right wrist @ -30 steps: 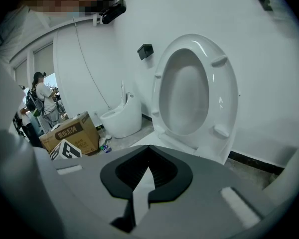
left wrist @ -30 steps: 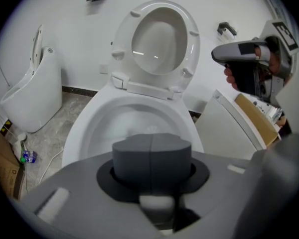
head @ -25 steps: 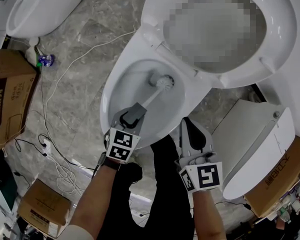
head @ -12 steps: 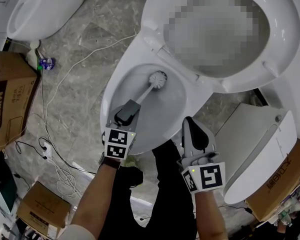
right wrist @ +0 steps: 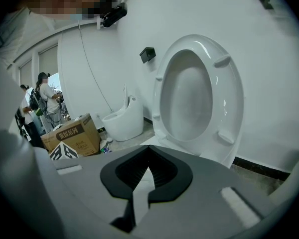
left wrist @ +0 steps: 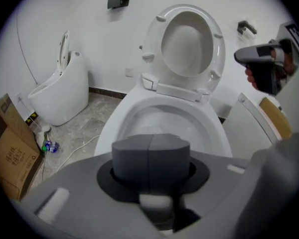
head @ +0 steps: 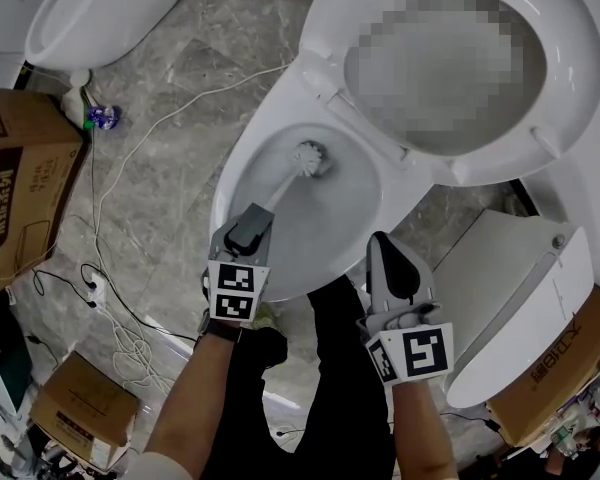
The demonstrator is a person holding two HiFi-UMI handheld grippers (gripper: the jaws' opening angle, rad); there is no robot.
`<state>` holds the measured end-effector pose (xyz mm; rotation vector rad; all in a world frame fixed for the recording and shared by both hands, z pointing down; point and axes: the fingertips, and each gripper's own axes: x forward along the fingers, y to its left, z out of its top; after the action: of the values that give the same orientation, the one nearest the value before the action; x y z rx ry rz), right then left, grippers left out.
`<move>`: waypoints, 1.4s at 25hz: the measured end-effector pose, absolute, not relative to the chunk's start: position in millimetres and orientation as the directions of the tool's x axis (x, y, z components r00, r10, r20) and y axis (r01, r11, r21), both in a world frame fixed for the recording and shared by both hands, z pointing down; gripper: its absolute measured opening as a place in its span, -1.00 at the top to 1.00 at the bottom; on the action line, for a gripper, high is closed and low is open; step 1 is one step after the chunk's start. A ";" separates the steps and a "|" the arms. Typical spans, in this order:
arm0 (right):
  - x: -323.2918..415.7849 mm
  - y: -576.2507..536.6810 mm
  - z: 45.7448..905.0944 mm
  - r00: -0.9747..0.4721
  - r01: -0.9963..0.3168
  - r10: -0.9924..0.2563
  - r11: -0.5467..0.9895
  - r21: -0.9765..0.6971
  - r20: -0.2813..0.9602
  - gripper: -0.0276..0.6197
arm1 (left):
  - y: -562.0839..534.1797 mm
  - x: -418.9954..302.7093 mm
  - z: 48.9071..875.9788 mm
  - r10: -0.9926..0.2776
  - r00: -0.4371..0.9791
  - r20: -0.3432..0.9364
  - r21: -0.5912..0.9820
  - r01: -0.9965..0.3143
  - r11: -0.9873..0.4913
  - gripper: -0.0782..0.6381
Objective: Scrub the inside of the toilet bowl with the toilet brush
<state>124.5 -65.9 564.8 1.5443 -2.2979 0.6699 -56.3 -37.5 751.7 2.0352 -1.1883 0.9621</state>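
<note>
The white toilet bowl (head: pixel 232 183) sits open in the middle of the head view, with its seat and lid (head: pixel 540 153) raised. The toilet brush's white bristle head (head: pixel 308 158) rests against the far inner wall of the bowl. Its thin handle runs down to my left gripper (head: pixel 248 226), which is shut on the grey grip. In the left gripper view the grey handle end (left wrist: pixel 150 158) fills the jaws, with the bowl (left wrist: pixel 114 128) beyond. My right gripper (head: pixel 388 253) hovers by the bowl's near right rim, shut and holding nothing.
A second toilet (head: pixel 100 8) stands at the top left, with a small bottle (head: pixel 102 118) beside it. Cardboard boxes (head: pixel 20 188) (head: pixel 80 408) and loose cables (head: pixel 110 298) lie on the floor to the left. A white toilet part (head: pixel 510 298) and another box (head: pixel 570 368) are at the right.
The brush head has swept left across the far side of the bowl, and my left gripper has shifted slightly with it. The right gripper has barely moved.
</note>
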 end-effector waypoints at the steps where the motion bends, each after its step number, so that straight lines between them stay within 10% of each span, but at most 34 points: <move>1: 123.5 -65.1 562.7 -0.385 -0.923 -0.787 0.319 -0.217 0.482 0.88 | -33.5 -57.7 750.9 -0.465 0.333 0.821 0.114 -0.892 -0.437 0.37; 19: 135.5 -40.2 545.7 -0.376 -0.926 -0.777 0.291 -0.241 0.505 0.88 | 15.5 -35.3 753.0 -0.265 0.341 0.902 0.160 -0.833 -0.529 0.37; 35: 160.2 -52.3 561.5 -0.344 -0.937 -0.795 0.254 -0.242 0.500 0.88 | -33.3 4.6 757.1 -0.382 0.442 0.812 0.261 -0.860 -0.439 0.37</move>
<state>160.2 -52.3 561.5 1.6051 -2.2529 0.7349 4.6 -33.3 757.1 2.0116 -1.0394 0.8945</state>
